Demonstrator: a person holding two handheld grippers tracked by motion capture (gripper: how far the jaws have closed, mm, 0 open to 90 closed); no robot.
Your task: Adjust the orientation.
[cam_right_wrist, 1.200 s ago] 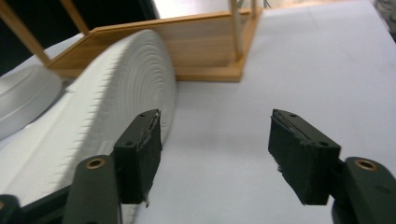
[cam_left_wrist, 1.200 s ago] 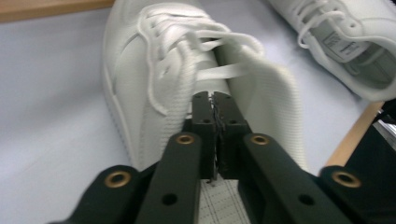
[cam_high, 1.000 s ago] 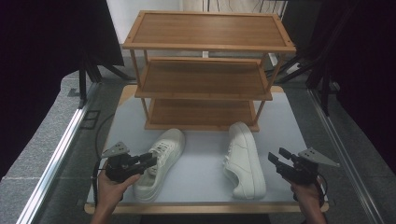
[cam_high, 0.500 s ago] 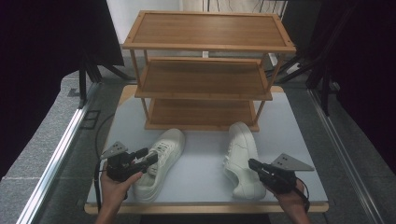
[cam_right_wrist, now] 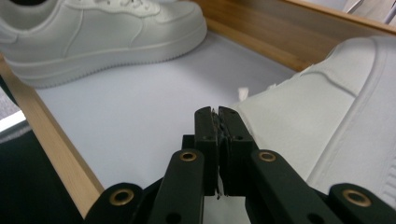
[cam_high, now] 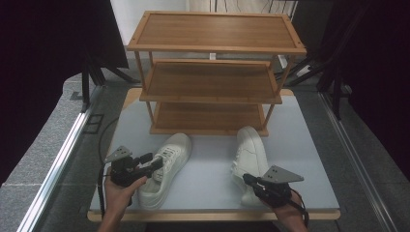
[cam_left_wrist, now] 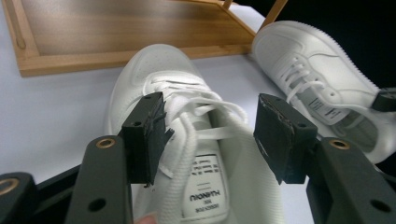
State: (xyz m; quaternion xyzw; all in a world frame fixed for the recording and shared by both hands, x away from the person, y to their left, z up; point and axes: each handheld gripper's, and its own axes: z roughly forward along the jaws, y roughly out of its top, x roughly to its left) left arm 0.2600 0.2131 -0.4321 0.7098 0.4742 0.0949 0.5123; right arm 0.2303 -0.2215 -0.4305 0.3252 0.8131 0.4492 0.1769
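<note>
Two white sneakers lie on the pale table in front of a wooden rack. In the high view my left gripper (cam_high: 152,162) sits at the left sneaker (cam_high: 167,166). Its jaws have just been opening and now stand open (cam_left_wrist: 210,135) on either side of that sneaker's laces and tongue (cam_left_wrist: 196,140), not pressing on them. My right gripper (cam_high: 247,179) is by the heel end of the right sneaker (cam_high: 251,150). Its jaws are shut (cam_right_wrist: 217,114) with nothing between them, right beside the sneaker's white side (cam_right_wrist: 327,116).
A three-tier bamboo shoe rack (cam_high: 212,82) stands at the back of the table (cam_high: 208,164), all its shelves bare. The table's wooden front edge (cam_right_wrist: 46,140) runs close to my right gripper. Dark stands and cables flank the table.
My right gripper has slid left to the right sneaker's heel and its jaws have shut. My left gripper has stayed at the left sneaker and its jaws have spread apart.
</note>
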